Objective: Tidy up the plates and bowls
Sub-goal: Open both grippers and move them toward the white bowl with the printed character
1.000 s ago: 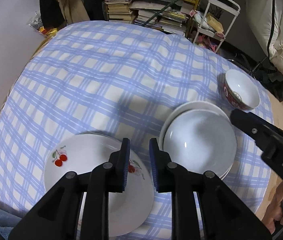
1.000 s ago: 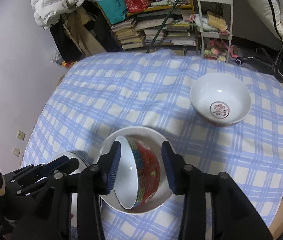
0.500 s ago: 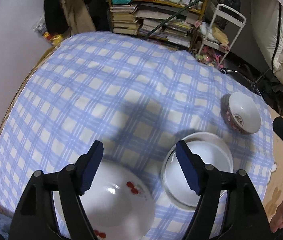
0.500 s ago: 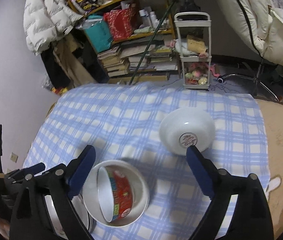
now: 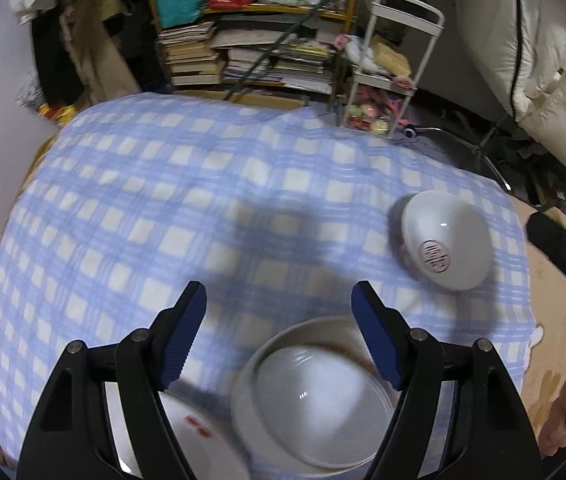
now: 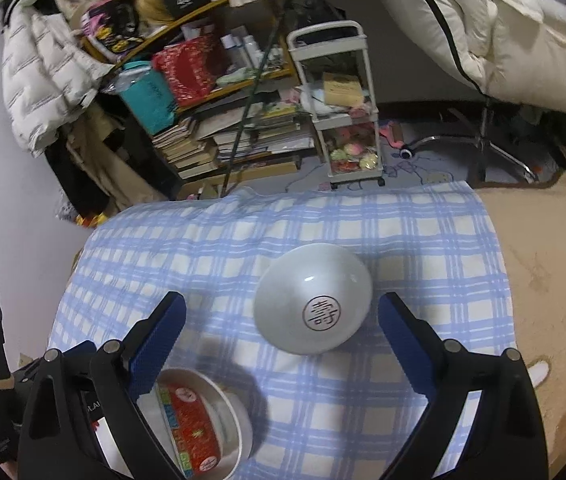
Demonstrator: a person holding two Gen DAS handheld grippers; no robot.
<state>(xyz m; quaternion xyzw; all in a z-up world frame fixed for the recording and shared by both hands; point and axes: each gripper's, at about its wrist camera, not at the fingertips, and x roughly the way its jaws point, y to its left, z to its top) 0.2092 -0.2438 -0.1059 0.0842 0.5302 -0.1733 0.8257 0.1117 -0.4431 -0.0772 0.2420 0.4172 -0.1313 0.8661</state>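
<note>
Left tongs (image 5: 279,336) agape, right tongs (image 6: 281,344) opening, seemingly empty

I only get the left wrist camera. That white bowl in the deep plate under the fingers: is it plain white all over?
Observer: No. The right wrist camera shows the red-patterned bowl from outside, lying tilted on its side in the deep plate.
Operator: And the round mark in the farther bowl?
Observer: It is a dark Chinese character in a ring, sharp in the right view, at the bottom of the marked bowl.
Operator: Is the other tool holding anything?
Observer: No. The right gripper is opening its fingers wide. The marked bowl shows between them, but they do not touch it.
</note>
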